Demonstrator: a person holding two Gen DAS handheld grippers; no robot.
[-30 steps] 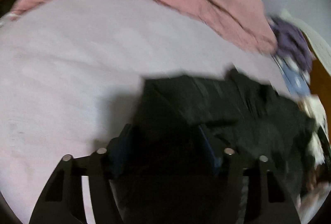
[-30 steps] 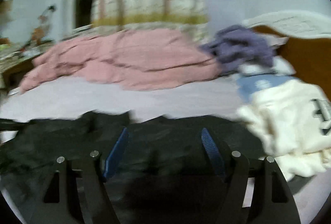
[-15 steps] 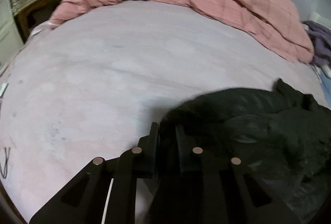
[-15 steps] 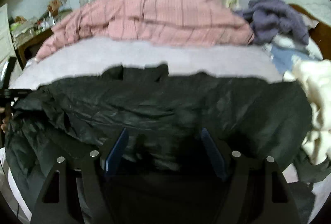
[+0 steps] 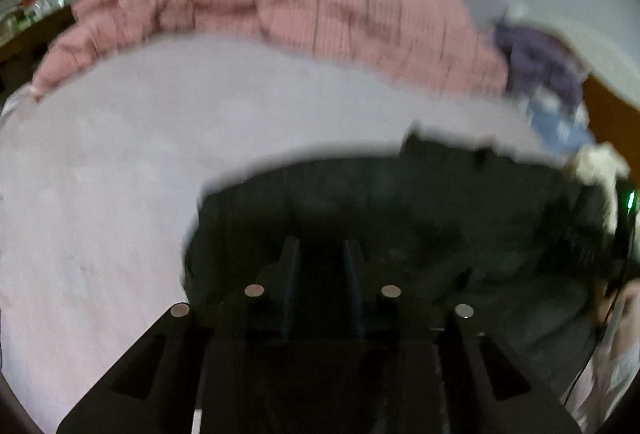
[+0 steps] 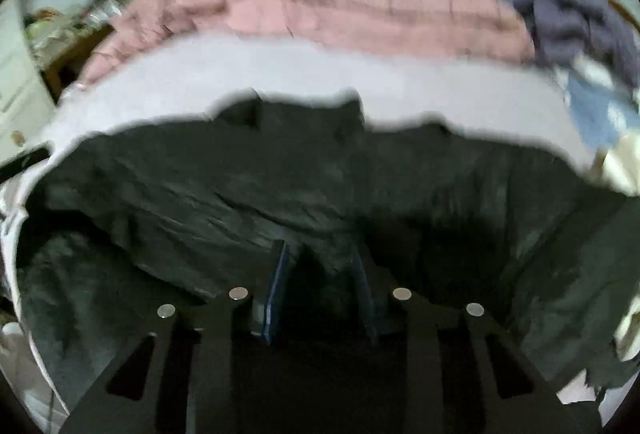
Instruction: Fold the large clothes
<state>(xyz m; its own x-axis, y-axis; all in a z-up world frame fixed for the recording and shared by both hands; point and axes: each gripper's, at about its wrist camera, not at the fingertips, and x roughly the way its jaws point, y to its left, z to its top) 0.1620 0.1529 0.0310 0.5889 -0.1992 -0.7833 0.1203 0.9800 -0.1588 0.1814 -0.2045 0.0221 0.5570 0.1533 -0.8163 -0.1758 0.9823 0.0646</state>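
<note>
Right now the job is getting two firm pinches on the near edge of the black jacket [image 6: 304,185], which lies spread and rumpled across the pale bed [image 5: 120,169], collar pointing away toward the pink blanket [image 5: 304,13] heaped along the far side.

On the left, the left gripper [image 5: 320,254] has its jaws drawn in to a narrow gap at the jacket's left edge, and dark cloth appears to be caught between them; blur makes it hard to say how much. A thin single layer would be best here, so the hem does not bunch.

Toward the middle, the jacket body is creased and not yet flat, so I judge the folding proper has barely begun.

On the right, the right gripper [image 6: 320,254] has its jaws closing, with a ridge of black fabric standing between them. Whether the pads press on it yet I cannot tell. It should finish closing before any pull.

Further right sit a purple garment [image 6: 580,21] and blue and white clothes [image 6: 600,113]; a wide sweep could drag the jacket's right side into them, so lift evenly with both hands.
</note>
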